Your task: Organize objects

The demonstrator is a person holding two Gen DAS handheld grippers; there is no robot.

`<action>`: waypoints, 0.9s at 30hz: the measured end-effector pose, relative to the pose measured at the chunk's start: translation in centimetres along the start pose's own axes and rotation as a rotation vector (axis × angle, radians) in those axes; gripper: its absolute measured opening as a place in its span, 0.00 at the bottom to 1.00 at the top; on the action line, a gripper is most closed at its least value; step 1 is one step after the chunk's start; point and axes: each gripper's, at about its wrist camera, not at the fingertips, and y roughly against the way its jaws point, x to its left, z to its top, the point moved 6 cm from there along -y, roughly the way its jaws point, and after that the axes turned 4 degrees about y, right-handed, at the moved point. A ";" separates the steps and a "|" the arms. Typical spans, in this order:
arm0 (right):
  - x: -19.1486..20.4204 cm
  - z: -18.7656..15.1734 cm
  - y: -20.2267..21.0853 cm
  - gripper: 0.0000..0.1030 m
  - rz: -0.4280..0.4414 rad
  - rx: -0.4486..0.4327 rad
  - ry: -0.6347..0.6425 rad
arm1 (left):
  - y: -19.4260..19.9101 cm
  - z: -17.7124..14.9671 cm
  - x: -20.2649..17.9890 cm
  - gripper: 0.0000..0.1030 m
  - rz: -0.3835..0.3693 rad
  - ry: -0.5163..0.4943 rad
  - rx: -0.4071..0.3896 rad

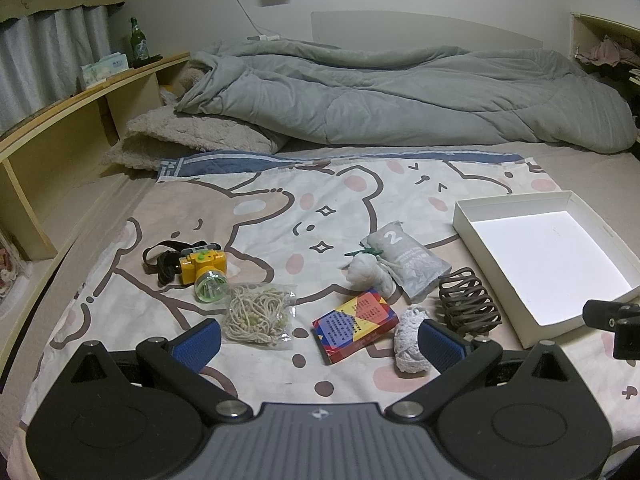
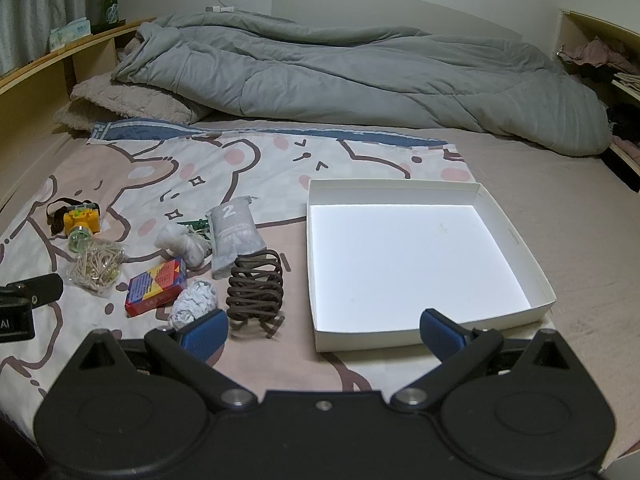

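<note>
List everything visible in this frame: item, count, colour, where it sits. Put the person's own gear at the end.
white box: 1, white, open and empty, right side of the bed
hair claw: 1, brown, just left of the box
grey pouch: 1, grey, marked "2", behind the claw
card box: 1, red and blue, middle of the cartoon sheet
lace roll: 1, white, nearest the cameras
white bundle: 1, white, green clip beside it
bag of cord: 1, beige in clear plastic, left
headlamp: 1, yellow, dark strap, far left
duvet: 1, grey, head of the bed
bottle: 1, green, on the shelf
left tongs: blue pads, open, over the card box
right tongs: blue pads, open, by the box's near edge
</note>
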 end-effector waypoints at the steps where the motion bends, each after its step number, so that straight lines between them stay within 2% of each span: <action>1: 0.0 0.0 0.0 1.00 0.000 -0.002 0.001 | 0.0 0.1 0.0 1.00 0.000 0.000 -0.001; 8: -0.2 0.8 0.7 1.00 0.018 -0.032 -0.002 | 0.9 1.1 0.2 1.00 -0.010 0.001 -0.012; 17: 0.1 4.4 2.2 1.00 0.060 -0.109 0.006 | 3.2 5.8 0.7 1.00 0.018 -0.010 -0.110; 27: 0.3 10.0 1.4 1.00 0.087 -0.173 0.034 | 1.2 10.5 0.1 1.00 0.025 -0.061 -0.171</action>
